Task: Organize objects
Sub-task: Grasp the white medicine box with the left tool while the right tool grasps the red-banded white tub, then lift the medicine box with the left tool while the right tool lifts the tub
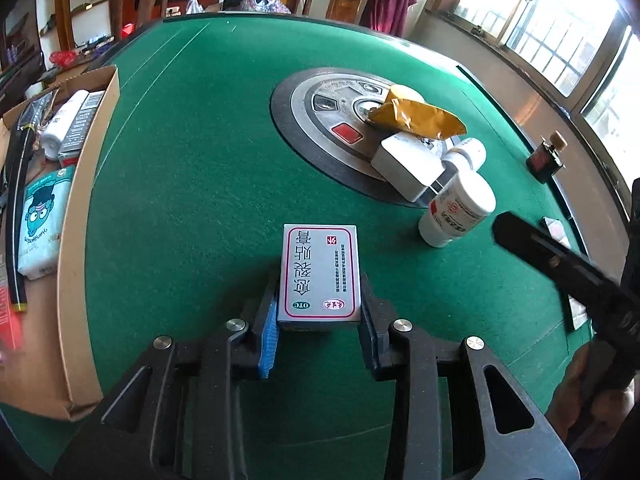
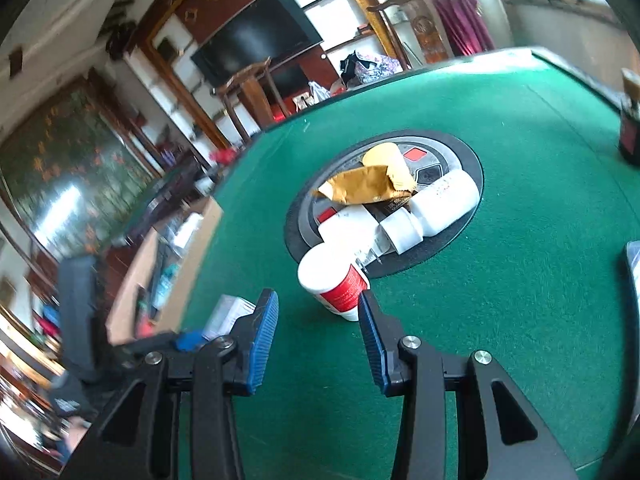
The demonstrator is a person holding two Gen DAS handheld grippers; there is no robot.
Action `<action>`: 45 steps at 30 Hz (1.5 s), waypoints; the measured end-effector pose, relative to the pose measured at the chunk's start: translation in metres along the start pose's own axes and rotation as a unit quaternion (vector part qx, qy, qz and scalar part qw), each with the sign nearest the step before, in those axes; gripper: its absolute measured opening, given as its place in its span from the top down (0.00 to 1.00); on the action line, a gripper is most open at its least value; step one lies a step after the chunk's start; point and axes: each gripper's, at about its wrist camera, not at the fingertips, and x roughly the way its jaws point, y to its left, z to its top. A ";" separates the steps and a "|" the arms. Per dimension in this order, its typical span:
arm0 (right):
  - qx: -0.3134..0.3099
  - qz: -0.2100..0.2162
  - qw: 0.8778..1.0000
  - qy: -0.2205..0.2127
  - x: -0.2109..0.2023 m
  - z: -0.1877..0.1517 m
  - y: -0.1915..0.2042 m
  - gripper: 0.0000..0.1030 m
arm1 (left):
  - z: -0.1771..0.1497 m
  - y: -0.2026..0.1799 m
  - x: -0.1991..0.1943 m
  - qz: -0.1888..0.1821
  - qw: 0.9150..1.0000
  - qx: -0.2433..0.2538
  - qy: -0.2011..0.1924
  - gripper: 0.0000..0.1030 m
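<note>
Your left tool [image 1: 320, 312] pinches the box [image 1: 320, 272] on the green surface [image 1: 200, 200]. Your right tool [image 2: 318, 340] is spread, empty, near a bottle [image 2: 334, 284].

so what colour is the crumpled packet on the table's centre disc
Mustard yellow packet, clearest in the left wrist view.

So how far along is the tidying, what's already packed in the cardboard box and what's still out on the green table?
Partly done. The cardboard box already holds a tissue pack and other items. In hand: the left hand-held gripper is shut on a medicine box. Left: the white bottle, white box and yellow packet at the table's centre; the right hand-held gripper is open, empty.
</note>
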 end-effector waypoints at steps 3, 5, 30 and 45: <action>-0.038 -0.034 0.999 0.003 0.010 0.002 0.011 0.60 | 0.002 0.000 0.003 -0.003 1.000 0.001 -0.004 0.68; -0.053 -0.050 0.997 0.005 0.017 0.004 0.014 0.60 | 0.004 0.000 0.005 -0.004 1.000 0.001 -0.007 0.68; -0.099 -0.033 0.994 -0.041 0.007 0.000 0.038 0.67 | 0.001 -0.008 -0.015 -0.002 0.996 0.019 -0.088 0.68; -0.088 -0.008 0.994 -0.057 -0.010 0.001 0.043 0.67 | 0.000 -0.005 -0.028 0.000 0.991 0.024 -0.129 0.68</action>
